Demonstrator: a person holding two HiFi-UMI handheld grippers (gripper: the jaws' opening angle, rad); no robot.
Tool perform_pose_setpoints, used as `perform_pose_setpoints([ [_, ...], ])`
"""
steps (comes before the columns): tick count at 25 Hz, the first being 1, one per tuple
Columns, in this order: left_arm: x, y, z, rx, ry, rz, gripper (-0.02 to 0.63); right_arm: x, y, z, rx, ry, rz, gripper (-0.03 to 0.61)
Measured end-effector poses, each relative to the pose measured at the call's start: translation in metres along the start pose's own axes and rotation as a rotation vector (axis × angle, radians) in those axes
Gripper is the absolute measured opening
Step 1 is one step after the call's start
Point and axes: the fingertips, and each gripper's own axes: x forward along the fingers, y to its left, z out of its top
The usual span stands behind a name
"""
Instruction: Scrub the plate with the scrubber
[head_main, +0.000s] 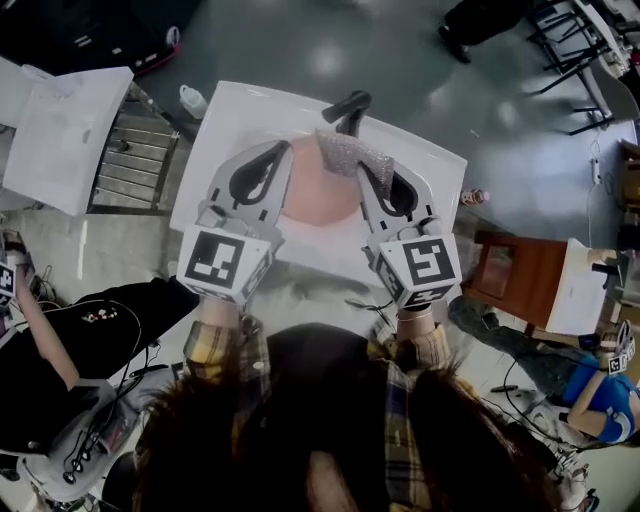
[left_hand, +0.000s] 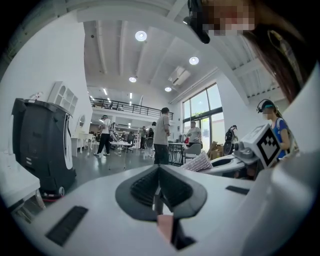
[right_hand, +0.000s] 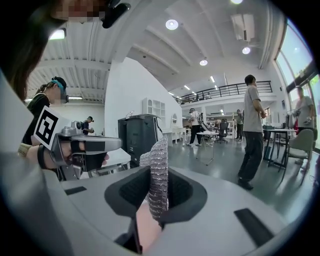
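My left gripper (head_main: 278, 158) is clamped on the left rim of the round, pale pink plate (head_main: 320, 198). In its own view, the jaws are drawn together on a thin pink edge (left_hand: 165, 227), with no gap beyond the plate's thickness. It holds the plate over the white rectangular sink basin (head_main: 240, 108), nearer the basin's far edge than its near one, just in front of the black faucet (head_main: 350, 104) that stands at the middle of that far edge.

My right gripper (head_main: 375, 178) is closed on the silver wire-mesh scrubber (head_main: 350, 152). The right gripper view shows the mesh (right_hand: 159, 170) squeezed upright between the dark pads and sticking out past them, with the pink plate surface (right_hand: 147, 227) directly under it.

From above, the scrubber lies across the plate's far right rim, its long side running roughly parallel to the basin's far edge. It looks to be resting on the plate, though I cannot be certain of contact. The bare pink face spreads from the scrubber toward me and toward my left gripper. So I judge the scrubbing stroke has to travel inward, from that far right rim down toward the near left. The right gripper is the one placed to make it, while the left only has to steady the rim against the push.
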Motion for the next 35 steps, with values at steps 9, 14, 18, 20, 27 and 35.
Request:
perform_pose_setpoints([
  [9,0.039,0.002,-0.002,-0.001,0.026,-0.037,0.017,0.017,-0.025,0.003,0.007,0.014,-0.002,0.084],
  [14,0.048,0.005,-0.004,0.011,0.030,-0.093,0.017,0.020,-0.023,0.001,0.006,0.022,-0.029,0.084],
  [18,0.058,0.006,-0.002,0.025,0.034,-0.146,0.017,0.019,-0.027,0.000,0.027,0.027,-0.083,0.084],
  [20,0.063,0.006,-0.001,0.030,0.032,-0.165,0.017,0.017,-0.030,0.000,0.036,0.031,-0.106,0.084],
  [27,0.077,0.004,-0.012,0.016,0.060,-0.194,0.017,0.014,-0.041,-0.008,0.068,0.048,-0.151,0.084],
  [35,0.091,0.011,-0.033,0.018,0.111,-0.212,0.017,0.025,-0.046,-0.021,0.098,0.081,-0.150,0.084],
])
